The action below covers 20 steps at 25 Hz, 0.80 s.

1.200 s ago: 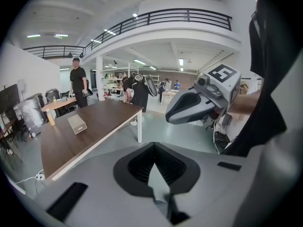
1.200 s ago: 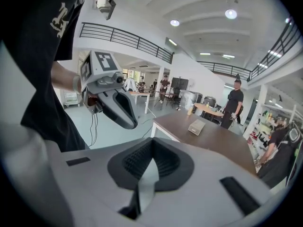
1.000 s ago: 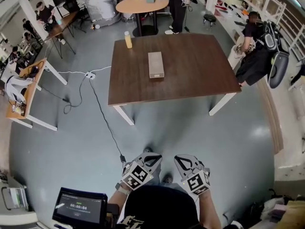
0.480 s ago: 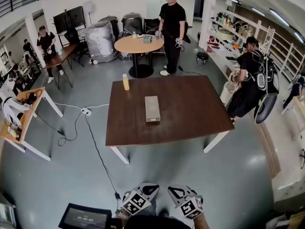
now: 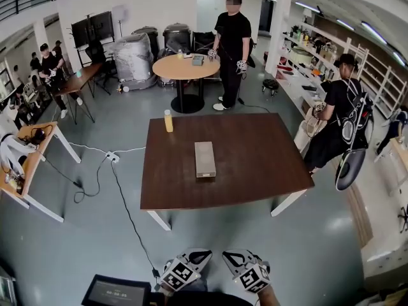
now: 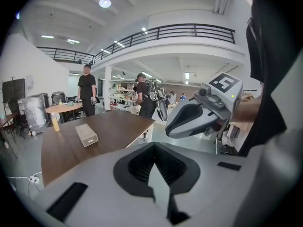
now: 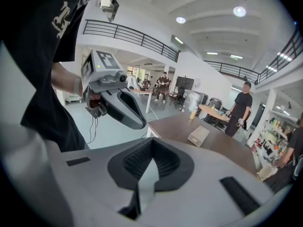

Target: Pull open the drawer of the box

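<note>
Head view: nearest, at the bottom edge and well short of the tabletop, the left gripper and the right gripper are held side by side over the grey floor, both pointing toward the tabletop. The left gripper view shows that gripper's jaws pressed together with nothing between them. The right gripper view shows the same of the right gripper: its jaws meet and it carries nothing. Neither gripper touches the tabletop or anything on it. A small screen sits just left of the left gripper, also on the near side of the tabletop.

The box lies about the middle of the brown tabletop, its long side running from the near edge toward the far one and a short end facing the near edge. Its drawer is not pulled out. A yellow bottle stands upright by the tabletop's far left corner.

Beyond the tabletop's far edge stands a round table, and just right of that a person in black. Another person stands off the tabletop's right edge.
</note>
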### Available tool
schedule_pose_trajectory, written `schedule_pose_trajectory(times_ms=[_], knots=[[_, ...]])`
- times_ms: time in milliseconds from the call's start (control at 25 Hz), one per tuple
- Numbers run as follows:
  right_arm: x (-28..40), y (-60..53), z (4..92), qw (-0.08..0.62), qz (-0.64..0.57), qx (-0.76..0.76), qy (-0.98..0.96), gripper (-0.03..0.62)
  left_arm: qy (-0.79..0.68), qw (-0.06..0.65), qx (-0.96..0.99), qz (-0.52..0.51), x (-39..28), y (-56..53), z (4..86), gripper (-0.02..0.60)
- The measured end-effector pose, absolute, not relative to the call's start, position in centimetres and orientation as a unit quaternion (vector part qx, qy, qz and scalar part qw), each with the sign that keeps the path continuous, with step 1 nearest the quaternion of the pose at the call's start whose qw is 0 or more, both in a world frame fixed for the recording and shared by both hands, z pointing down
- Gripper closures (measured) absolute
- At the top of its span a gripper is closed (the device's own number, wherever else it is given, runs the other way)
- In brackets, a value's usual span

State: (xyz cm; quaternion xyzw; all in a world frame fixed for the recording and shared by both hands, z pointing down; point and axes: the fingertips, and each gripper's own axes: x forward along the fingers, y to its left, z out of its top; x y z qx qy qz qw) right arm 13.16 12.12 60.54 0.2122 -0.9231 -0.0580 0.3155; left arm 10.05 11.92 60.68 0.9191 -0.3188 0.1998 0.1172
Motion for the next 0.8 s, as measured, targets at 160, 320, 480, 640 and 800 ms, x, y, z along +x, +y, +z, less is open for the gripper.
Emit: schedule_pose_trajectory(times_ms=[160,320,480,640,800], knots=[[12.0,10.1,60.3,0.316,-0.061,0.214,-0.922,0.606,-0.323,0.119,0.918,0.196,8.9,9.9,60.6,0.575],[11.1,8.3,60.0,0.314,-0.058,0.219,-0.922,0.606,-0.323,0.122,0.918,0.195,7.8,8.3,60.4,0.575],[10.4,7.0,60.1,0.317,-0.057,0.222,-0.920,0.606,-0.323,0.122,0.915,0.210,6.5,7.2,61.0,0.575],[9.7,5.8,59.9,0.317,-0.055,0.228,-0.919,0.606,-0.328,0.121,0.913,0.211,5.1,5.9,60.6,0.575],[8.4,4.8,60.2,0.319,-0.053,0.230,-0.918,0.606,-0.329,0.125,0.913,0.208,3.7,4.8,60.8,0.575]])
